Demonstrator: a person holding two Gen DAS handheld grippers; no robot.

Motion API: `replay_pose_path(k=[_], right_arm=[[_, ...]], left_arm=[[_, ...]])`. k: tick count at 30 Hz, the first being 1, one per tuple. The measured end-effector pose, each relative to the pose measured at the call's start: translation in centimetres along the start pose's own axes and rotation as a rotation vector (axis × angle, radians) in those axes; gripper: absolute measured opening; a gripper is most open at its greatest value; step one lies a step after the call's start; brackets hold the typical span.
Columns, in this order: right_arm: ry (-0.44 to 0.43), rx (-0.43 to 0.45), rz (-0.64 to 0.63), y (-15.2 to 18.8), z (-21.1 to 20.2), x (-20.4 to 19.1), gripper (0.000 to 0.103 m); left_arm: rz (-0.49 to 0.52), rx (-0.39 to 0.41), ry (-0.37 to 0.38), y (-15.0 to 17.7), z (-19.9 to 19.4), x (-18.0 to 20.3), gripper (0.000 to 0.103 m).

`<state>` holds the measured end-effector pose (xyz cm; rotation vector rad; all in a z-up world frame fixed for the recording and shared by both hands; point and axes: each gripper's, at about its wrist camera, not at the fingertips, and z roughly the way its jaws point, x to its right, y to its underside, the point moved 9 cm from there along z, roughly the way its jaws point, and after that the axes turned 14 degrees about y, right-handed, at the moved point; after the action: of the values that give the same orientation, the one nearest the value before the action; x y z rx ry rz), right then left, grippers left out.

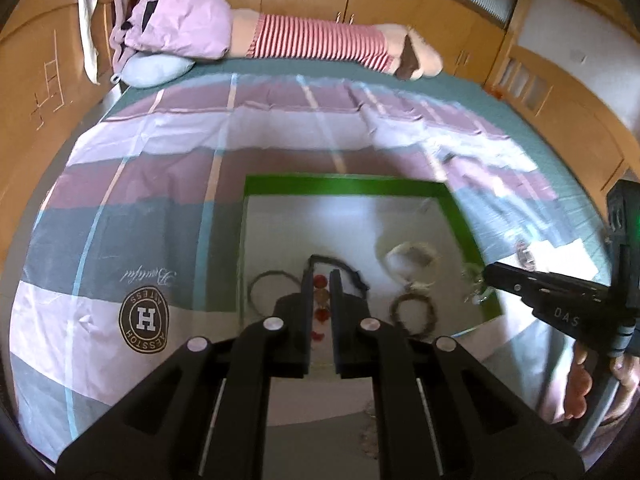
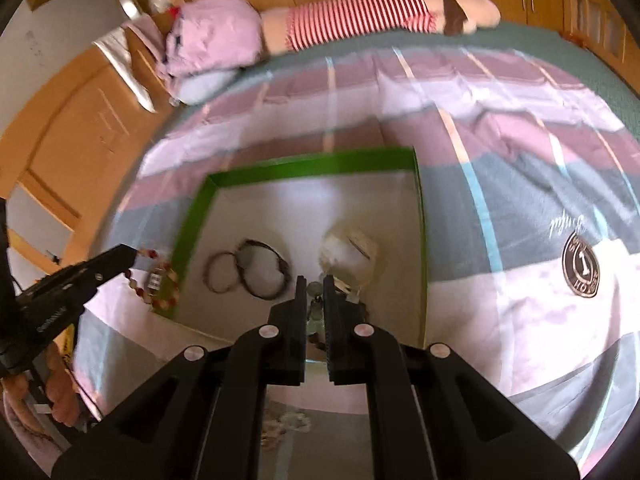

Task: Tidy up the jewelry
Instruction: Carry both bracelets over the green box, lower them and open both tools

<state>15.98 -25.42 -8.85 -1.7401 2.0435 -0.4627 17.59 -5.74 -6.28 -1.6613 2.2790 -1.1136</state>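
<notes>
Red bead strand point(image 1: 320, 304) pinched in left claw point(image 1: 321, 280), lower centre of frame, above green-rimmed tray point(image 1: 344, 186) on bed point(image 1: 160, 208).
Glassy pendant piece point(image 2: 315, 300) nipped in nearly closed right claw point(image 2: 315, 284), low centre; dark bangles point(image 2: 248, 268) and pale pouch point(image 2: 352, 248) lying in tray. Placing step judged underway; next calls for lowering onto bare tray floor, then releasing.

Motion blur smears the pale bracelet point(image 2: 352, 250) and green box point(image 2: 420, 240).
</notes>
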Motion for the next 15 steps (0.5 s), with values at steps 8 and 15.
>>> replay_pose_path(k=[8, 15], right_arm=[[0.057, -0.075, 0.021, 1.6, 4.5, 1.1, 0.008], [0.058, -0.068, 0.016, 1.6, 4.3, 1.1, 0.008]], left_arm=[[-0.044, -0.072, -0.030, 1.9, 3.3, -2.2, 0.007], [-0.033, -0.082, -0.040, 2.2, 3.7, -2.2, 0.008]])
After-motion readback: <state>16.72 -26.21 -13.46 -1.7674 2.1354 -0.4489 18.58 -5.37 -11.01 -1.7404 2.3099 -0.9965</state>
